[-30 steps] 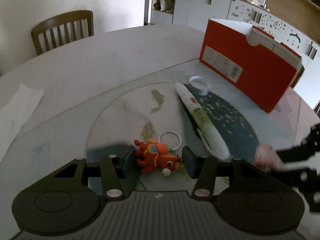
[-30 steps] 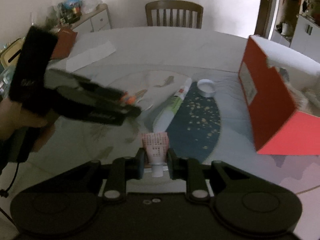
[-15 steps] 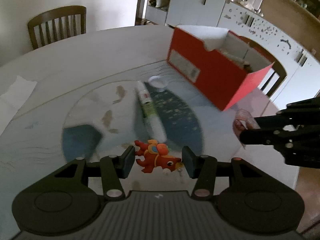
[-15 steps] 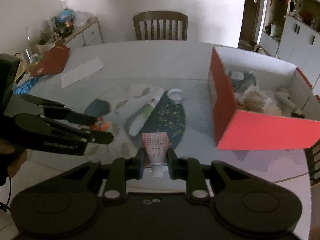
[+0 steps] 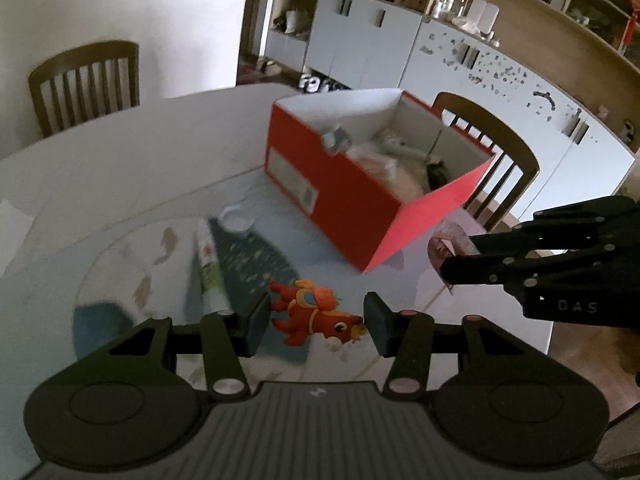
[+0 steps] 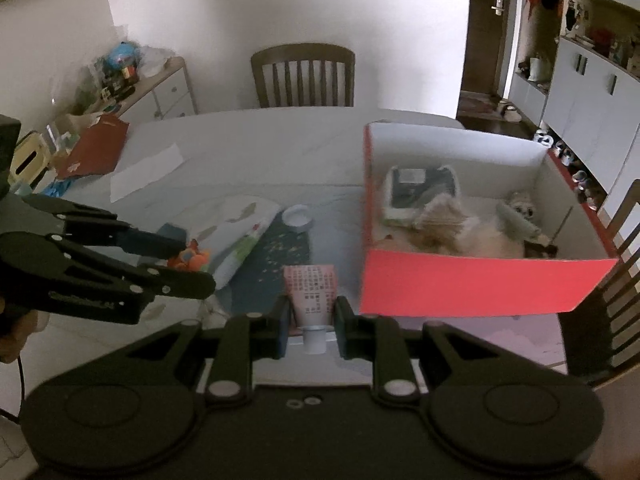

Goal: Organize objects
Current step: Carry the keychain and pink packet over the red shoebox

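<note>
Over a round white table, held well clear of its top: two black grippers, each carrying something. Between the pads of the left gripper, a small red and orange toy horse, pinched head to tail, jaws partly closed around it. Between the pads of the right gripper, a small pink tube, cap toward the camera, jaws shut tight on its neck.

Down on the table: a patterned mat with a long white and green tube lying across it and a little white dish at its far edge. Just beyond, an open red box with white inner walls, already holding fluffy pale things and a grey case. Nothing between the grippers and the box.

Seen only from the right wrist: a sheet of paper, a red envelope, a cluttered sideboard, a bit of a hand at the left edge. Seen only from the left wrist: a chair behind the box, white cupboards.

Both grippers tilted downward, side by side, the right one's fingers level with the box's near corner.
</note>
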`<state>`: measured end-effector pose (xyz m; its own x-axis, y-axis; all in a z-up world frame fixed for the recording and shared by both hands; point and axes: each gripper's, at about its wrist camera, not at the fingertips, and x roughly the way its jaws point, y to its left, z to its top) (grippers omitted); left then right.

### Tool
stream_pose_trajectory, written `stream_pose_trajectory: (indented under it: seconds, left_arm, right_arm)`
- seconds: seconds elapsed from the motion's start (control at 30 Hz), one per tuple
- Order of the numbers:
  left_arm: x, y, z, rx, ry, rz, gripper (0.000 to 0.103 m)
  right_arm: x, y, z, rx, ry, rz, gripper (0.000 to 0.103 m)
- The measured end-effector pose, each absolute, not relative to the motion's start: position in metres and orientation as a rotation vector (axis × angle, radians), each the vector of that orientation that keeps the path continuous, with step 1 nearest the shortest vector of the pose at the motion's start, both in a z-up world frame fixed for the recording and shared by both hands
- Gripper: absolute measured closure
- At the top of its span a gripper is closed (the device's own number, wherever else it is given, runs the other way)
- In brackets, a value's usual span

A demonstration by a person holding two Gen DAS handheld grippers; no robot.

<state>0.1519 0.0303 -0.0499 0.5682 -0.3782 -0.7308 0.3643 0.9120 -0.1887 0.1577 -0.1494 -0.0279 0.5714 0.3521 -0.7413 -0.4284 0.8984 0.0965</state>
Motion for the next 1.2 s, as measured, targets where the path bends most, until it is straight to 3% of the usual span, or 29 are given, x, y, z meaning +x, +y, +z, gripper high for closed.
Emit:
stream_pose_trajectory:
  seconds: [0.9, 1.2]
  left_arm:
    - [0.241, -0.096, 0.016, 0.103, 0.74, -0.505, 0.053]
    - [0.274, -0.126, 0.006, 0.164, 0.759, -0.479, 0.053]
  right_arm:
    - [0.232, -0.27, 0.003, -0.078, 0.789, 0.439, 0.082]
    - [0.273, -0.29, -0.001, -0.097, 0.783, 0.404, 0.082]
